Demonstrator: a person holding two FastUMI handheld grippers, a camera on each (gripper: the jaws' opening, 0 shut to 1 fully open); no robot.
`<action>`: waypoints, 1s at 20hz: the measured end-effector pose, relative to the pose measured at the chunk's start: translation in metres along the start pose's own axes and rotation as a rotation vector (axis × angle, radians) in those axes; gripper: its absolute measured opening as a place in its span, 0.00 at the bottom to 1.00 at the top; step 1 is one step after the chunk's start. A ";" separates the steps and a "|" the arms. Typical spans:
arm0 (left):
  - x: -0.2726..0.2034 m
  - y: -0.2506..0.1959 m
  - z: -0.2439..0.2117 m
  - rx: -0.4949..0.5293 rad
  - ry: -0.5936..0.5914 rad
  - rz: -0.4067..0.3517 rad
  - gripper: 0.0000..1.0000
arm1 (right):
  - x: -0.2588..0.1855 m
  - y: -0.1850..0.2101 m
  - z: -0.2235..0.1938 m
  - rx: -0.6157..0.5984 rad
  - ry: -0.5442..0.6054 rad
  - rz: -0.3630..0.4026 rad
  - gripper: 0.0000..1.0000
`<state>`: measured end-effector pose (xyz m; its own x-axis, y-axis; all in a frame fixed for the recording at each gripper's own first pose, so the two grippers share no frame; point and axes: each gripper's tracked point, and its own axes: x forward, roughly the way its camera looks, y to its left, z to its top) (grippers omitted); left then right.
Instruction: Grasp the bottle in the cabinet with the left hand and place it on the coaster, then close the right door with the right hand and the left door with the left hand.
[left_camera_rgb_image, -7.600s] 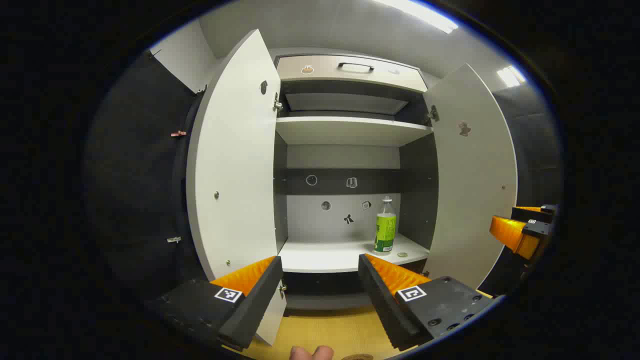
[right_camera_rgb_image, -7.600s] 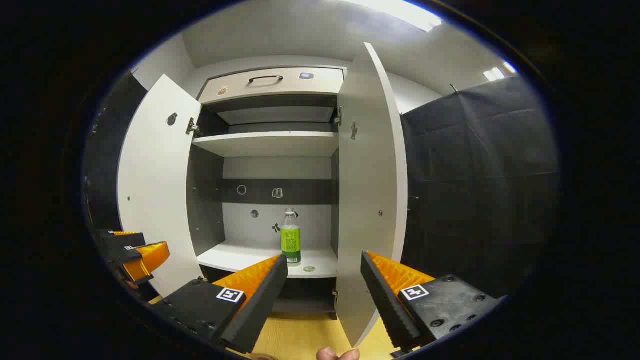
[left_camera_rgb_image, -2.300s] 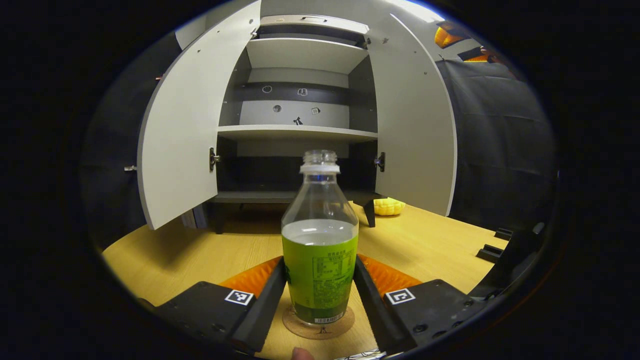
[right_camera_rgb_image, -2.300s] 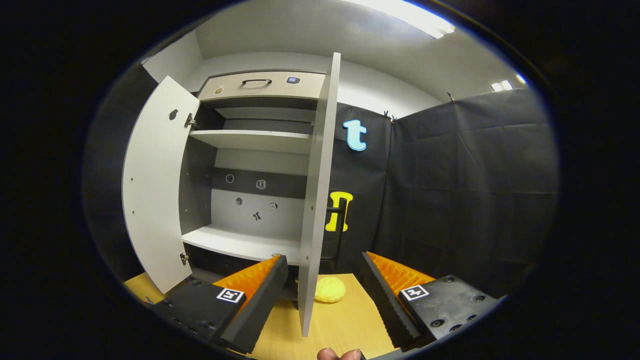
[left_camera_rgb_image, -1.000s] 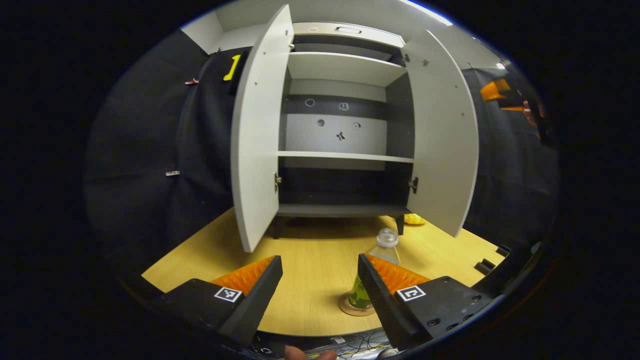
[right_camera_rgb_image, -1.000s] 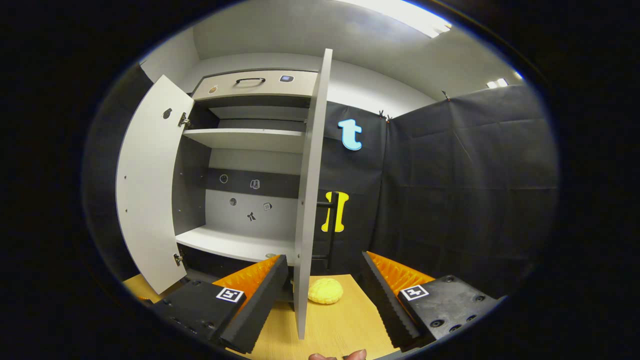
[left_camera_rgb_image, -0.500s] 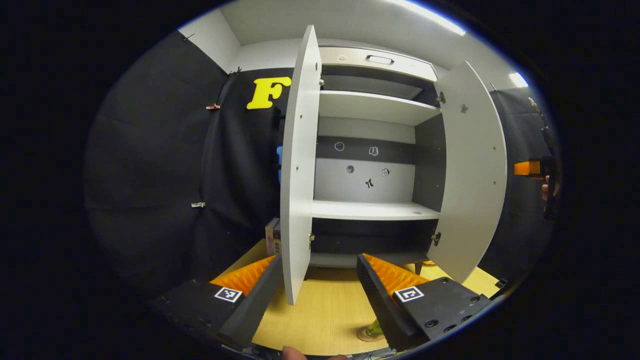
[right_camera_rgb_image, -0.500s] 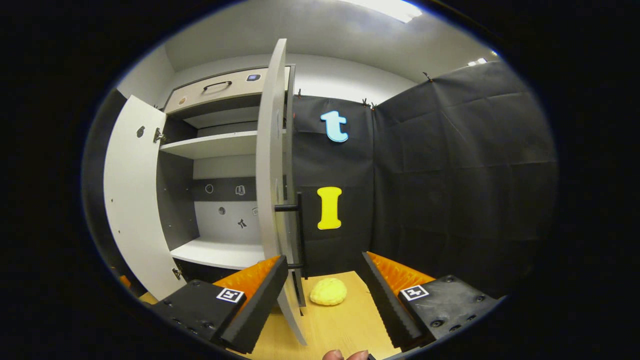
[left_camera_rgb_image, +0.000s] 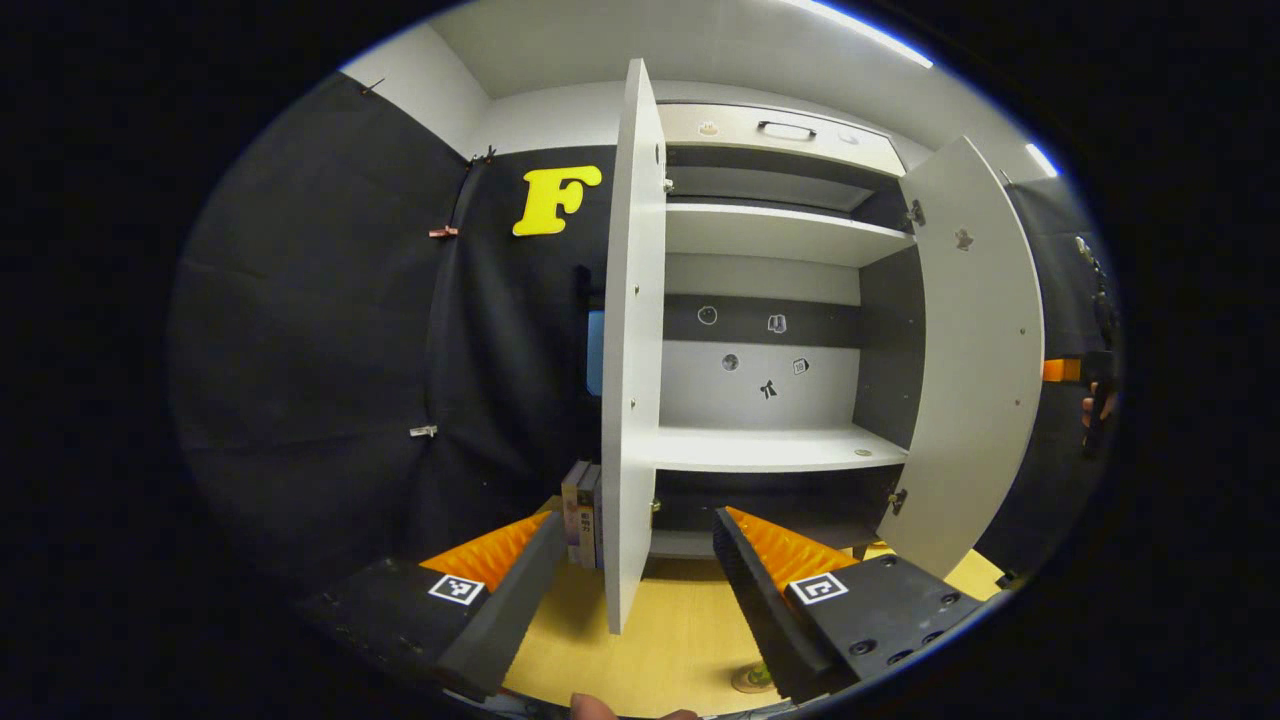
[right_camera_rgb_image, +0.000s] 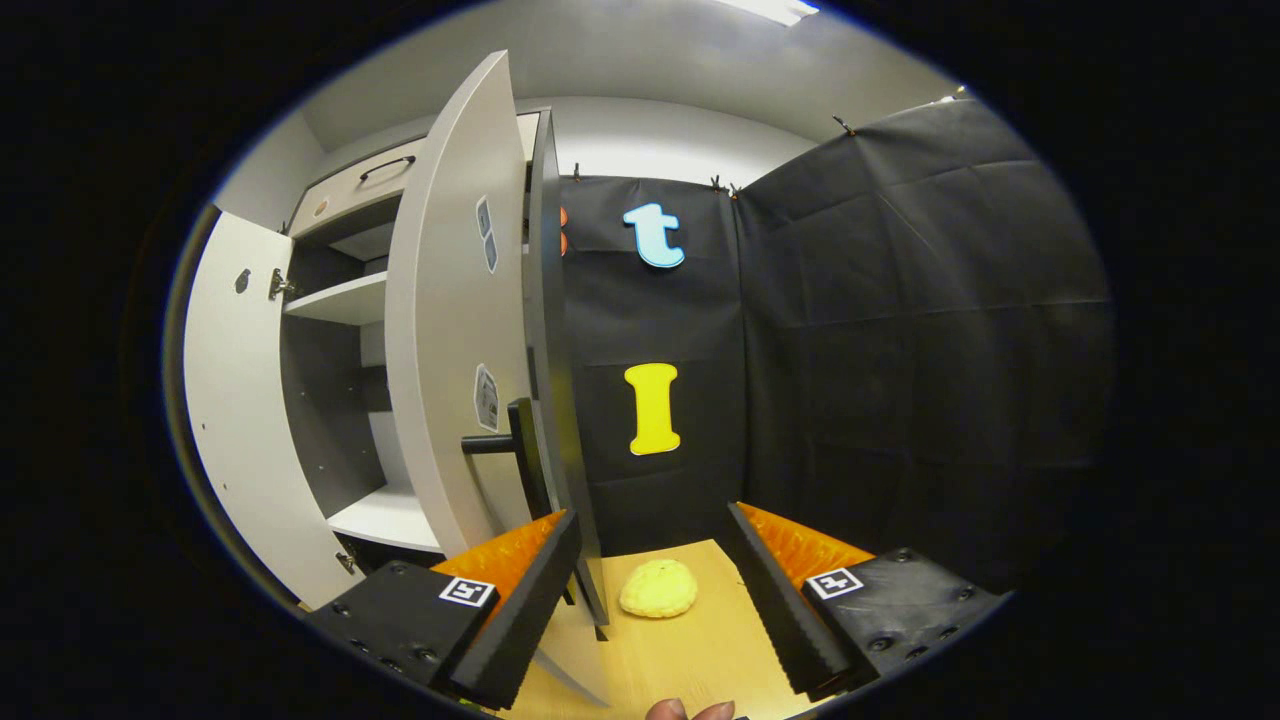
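The bottle (left_camera_rgb_image: 762, 674) now stands on the coaster (left_camera_rgb_image: 748, 683) at the desk's (left_camera_rgb_image: 670, 650) near edge, released. The left gripper (left_camera_rgb_image: 630, 570) has risen, jaws wide and empty, facing the left door's (left_camera_rgb_image: 632, 350) edge. The right gripper (right_camera_rgb_image: 650, 580), jaws wide and empty, has swung outside the right door (right_camera_rgb_image: 455, 340), ready to push it shut.

The white cabinet (left_camera_rgb_image: 770, 290) stands open on the far side of the wooden table, both shelves bare. Its left door (left_camera_rgb_image: 630, 340) swings out edge-on toward the near side; the right door (left_camera_rgb_image: 975, 360) stands wide, a black bar handle (right_camera_rgb_image: 520, 440) on its outer face. At the near edge a sliver of green bottle (left_camera_rgb_image: 762, 675) stands on the round coaster (left_camera_rgb_image: 745, 683)
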<state>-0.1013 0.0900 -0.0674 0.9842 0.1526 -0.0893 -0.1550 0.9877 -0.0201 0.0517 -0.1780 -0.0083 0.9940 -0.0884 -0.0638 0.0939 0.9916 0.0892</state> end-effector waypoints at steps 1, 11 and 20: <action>0.000 0.002 0.002 0.010 -0.005 -0.001 0.95 | -0.001 0.002 0.000 0.006 0.000 -0.001 0.96; 0.007 0.020 0.006 -0.017 -0.013 -0.043 0.95 | -0.015 0.068 -0.009 0.039 0.022 0.095 0.97; 0.007 0.030 0.006 0.010 -0.018 -0.073 0.95 | 0.003 0.178 -0.023 0.020 0.040 0.243 0.97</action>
<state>-0.0988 0.1206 -0.0623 0.9942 0.0807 -0.0705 -0.0820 0.9965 -0.0157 0.0696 0.0004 -0.0157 0.9847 0.1567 -0.0769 -0.1462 0.9812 0.1263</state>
